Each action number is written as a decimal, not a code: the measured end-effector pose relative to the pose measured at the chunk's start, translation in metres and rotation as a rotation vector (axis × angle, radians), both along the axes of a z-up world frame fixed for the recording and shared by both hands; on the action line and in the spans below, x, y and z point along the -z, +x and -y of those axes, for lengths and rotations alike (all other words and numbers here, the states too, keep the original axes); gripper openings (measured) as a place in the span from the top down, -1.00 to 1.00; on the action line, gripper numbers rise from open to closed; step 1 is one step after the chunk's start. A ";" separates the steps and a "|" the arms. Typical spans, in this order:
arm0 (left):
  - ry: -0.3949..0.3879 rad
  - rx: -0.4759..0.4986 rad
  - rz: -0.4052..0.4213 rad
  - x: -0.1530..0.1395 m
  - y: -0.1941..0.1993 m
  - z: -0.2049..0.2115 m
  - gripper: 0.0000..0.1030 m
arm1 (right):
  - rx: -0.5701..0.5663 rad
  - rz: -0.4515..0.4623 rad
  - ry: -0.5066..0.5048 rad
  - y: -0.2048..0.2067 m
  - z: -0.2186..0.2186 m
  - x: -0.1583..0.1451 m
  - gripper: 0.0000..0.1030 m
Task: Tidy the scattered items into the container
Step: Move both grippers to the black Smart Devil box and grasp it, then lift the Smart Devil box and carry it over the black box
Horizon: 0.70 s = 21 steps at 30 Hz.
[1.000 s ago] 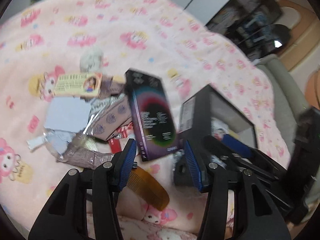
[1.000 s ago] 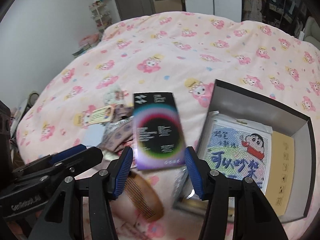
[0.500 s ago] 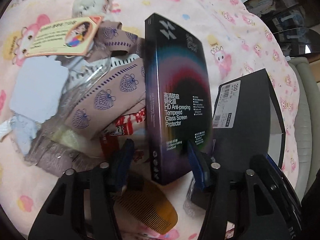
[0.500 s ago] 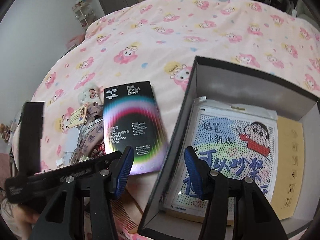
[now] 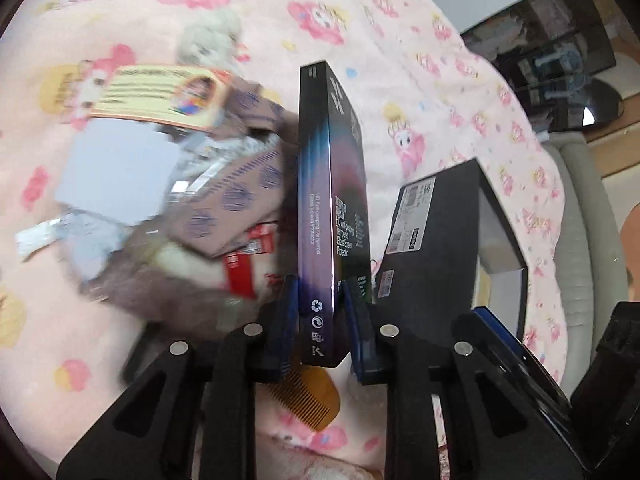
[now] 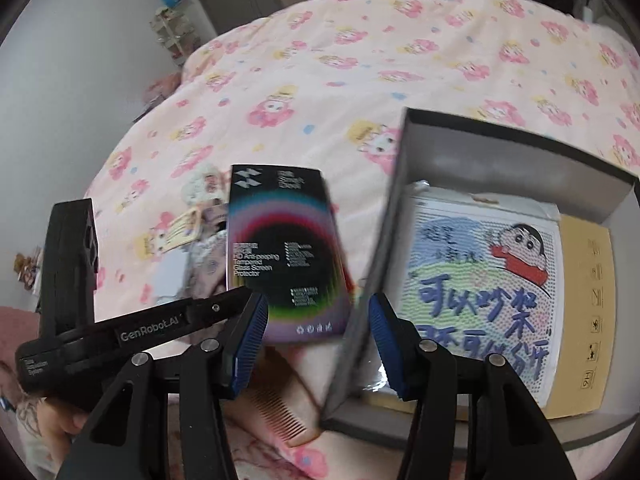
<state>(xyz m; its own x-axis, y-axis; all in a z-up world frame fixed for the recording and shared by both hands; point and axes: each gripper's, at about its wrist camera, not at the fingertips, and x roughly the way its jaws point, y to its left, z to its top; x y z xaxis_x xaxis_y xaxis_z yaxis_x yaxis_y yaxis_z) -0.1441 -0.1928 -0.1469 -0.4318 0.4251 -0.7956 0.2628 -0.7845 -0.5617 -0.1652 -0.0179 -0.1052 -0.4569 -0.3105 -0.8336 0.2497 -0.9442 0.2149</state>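
Note:
My left gripper (image 5: 318, 312) is shut on the near end of a dark screen protector box (image 5: 332, 200) and holds it on edge above the bed; the box also shows in the right wrist view (image 6: 284, 256). My right gripper (image 6: 318, 344) is open and empty, straddling the near left wall of the black container (image 6: 516, 148), which holds a cartoon picture pack (image 6: 480, 280). The container also shows in the left wrist view (image 5: 436, 236). Scattered packets and a yellow card (image 5: 160, 96) lie left of the box. An orange comb (image 5: 312, 400) lies under my left gripper.
The pink patterned bedspread (image 6: 360, 60) covers the whole area. A small plush toy (image 5: 212, 36) sits beyond the pile. Shelves and a dark door stand past the bed's far side (image 6: 172, 32). A grey bed frame edge runs on the right (image 5: 580, 220).
My left gripper has closed on the screen protector box and tipped it up on edge off the pile. My right gripper has stayed open at the container's near wall.

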 end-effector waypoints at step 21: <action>0.067 -0.186 0.002 0.020 0.061 0.104 0.55 | -0.186 0.115 0.008 0.014 0.071 0.035 0.05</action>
